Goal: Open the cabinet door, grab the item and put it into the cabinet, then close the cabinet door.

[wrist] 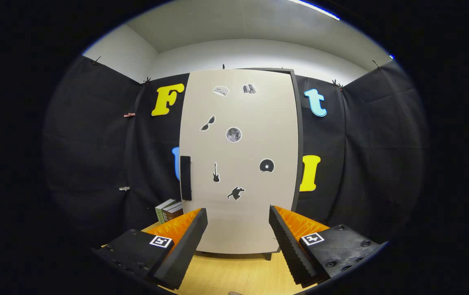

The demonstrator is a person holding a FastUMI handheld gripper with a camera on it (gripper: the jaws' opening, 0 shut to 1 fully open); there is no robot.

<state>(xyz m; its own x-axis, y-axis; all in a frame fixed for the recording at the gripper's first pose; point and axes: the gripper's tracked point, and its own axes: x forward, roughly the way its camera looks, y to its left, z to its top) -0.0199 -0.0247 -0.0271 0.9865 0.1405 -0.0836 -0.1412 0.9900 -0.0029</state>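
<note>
Beige cabinet door (238,164) w/ b&w stickers (233,134), black handle (185,178); light wood table (234,274).

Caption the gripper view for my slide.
Open gripper faces the closed beige sticker-covered cabinet door with its black handle.

I'm looking along my gripper (238,229): two wedge-shaped fingers (185,241) with ribbed inner faces, each on a blocky mount with screw heads and a square black-and-white marker tag.

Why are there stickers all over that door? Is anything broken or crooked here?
Nothing looks broken. The cabinet door is shut and stands straight, its stickers just scattered decoration, with a dark handle at its edge. Some books stand neatly beside the cabinet on the wooden table. The gripper is open, holding nothing.
</note>
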